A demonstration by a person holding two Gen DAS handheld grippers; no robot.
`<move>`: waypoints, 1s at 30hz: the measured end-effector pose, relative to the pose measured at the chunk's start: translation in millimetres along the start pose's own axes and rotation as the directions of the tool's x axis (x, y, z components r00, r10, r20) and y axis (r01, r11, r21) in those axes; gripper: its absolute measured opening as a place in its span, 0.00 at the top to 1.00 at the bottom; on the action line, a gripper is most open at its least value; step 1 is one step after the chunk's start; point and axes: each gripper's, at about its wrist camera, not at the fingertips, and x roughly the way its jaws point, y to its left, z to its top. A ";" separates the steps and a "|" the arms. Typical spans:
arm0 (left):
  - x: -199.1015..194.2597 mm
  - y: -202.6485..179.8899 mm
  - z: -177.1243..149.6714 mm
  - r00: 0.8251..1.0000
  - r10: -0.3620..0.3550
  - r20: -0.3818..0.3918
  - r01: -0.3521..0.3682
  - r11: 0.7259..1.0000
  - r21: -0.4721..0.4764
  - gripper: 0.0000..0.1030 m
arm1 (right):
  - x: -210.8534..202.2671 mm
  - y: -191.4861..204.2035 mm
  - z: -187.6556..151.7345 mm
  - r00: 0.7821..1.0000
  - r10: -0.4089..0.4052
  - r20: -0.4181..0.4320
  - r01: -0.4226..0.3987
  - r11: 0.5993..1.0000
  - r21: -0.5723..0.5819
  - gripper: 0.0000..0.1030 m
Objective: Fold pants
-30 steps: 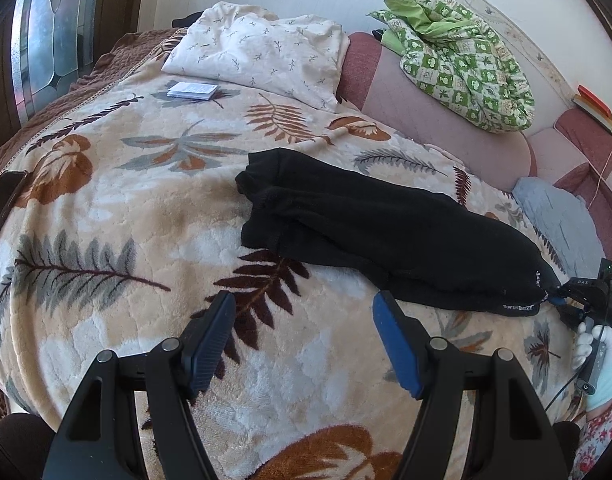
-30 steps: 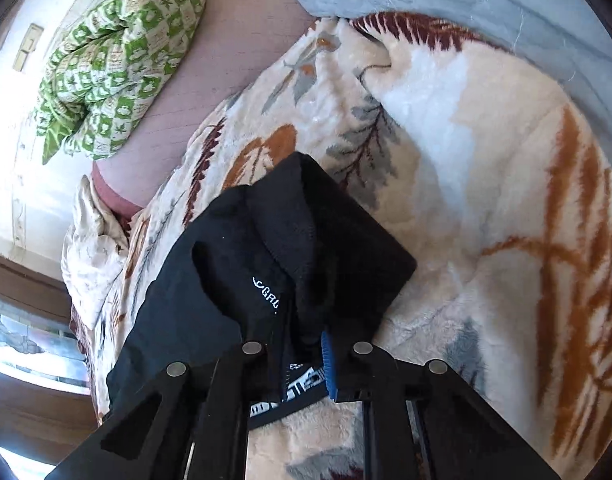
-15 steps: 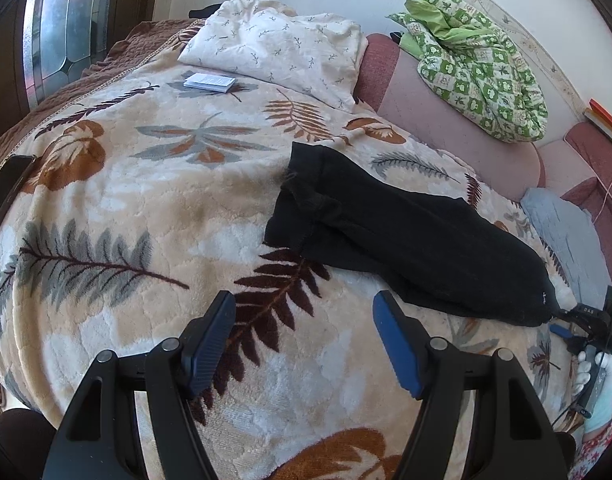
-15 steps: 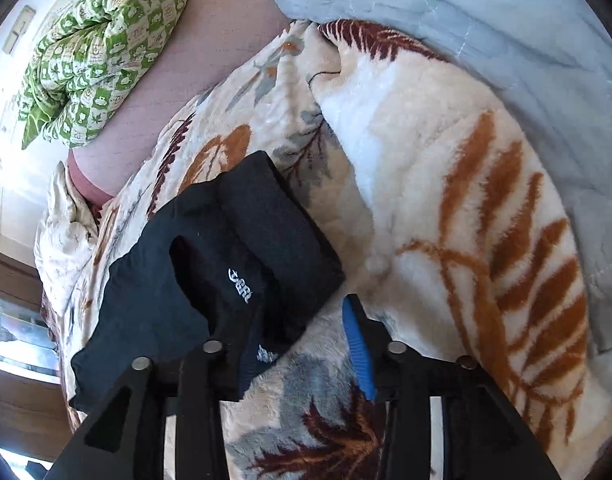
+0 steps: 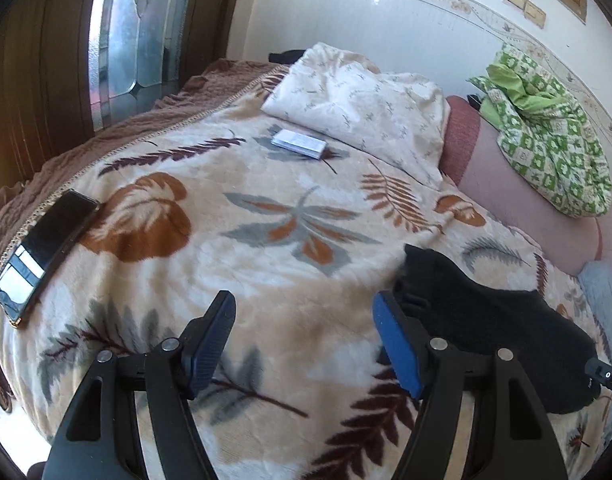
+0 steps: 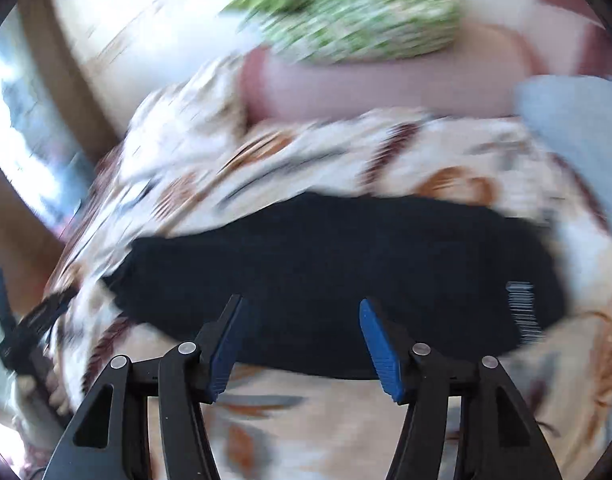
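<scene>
Now I have both claws empty over the bed (image 5: 265, 280), and the black pants (image 6: 330, 280) lie flat on the leaf-print blanket as a long strip, already doubled leg on leg as far as I can judge. My left claw (image 5: 303, 344) stands wide with nothing between its blue pads, hanging above bare blanket just left of the pants' near-left end, where the cuffs bunch a little. My right claw (image 6: 299, 340) has just been opening and its jaws now stand apart, nothing between them, near the strip's long near edge; this view is badly smeared, so finer detail escapes me. A white label or print shows at the right end of the pants, which I take for the waist.

I judge the fabric to be a soft, light knit: limp, no stiffness, likely to cling to the plush blanket and drag wrinkles if pulled sideways. So I would pinch both layers at the corners of one end, lift clear, and carry it over the other end. A phone (image 5: 45, 252) lies at the far left edge and a small booklet (image 5: 299, 144) near the pillow (image 5: 362, 104), both well clear.
</scene>
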 end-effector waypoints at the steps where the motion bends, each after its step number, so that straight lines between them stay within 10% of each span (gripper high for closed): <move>1: 0.7 8.8 0.7 1.000 0.010 0.010 -0.010 1.000 -0.015 0.31 | 20.2 22.9 4.4 0.999 0.033 -0.038 -0.034 0.999 -0.025 0.63; 11: 12.5 69.2 8.1 0.999 -0.032 -0.020 0.027 0.980 -0.195 0.31 | 167.4 162.8 24.4 0.959 0.105 -0.262 -0.137 0.985 -0.106 0.70; 15: 17.5 71.8 6.3 0.997 -0.067 -0.044 0.056 0.973 -0.222 0.31 | 156.0 183.7 3.9 0.965 0.071 -0.253 -0.142 0.951 -0.274 0.76; 23: 24.1 50.9 -1.3 0.992 -0.106 -0.070 0.091 0.979 -0.183 0.31 | 118.0 134.3 43.8 0.975 0.087 -0.204 -0.126 0.974 -0.186 0.74; 30: 26.7 48.6 0.5 0.988 -0.133 -0.081 0.115 0.975 -0.192 0.31 | 124.0 175.3 81.7 0.984 -0.037 -0.176 -0.022 0.948 -0.318 0.31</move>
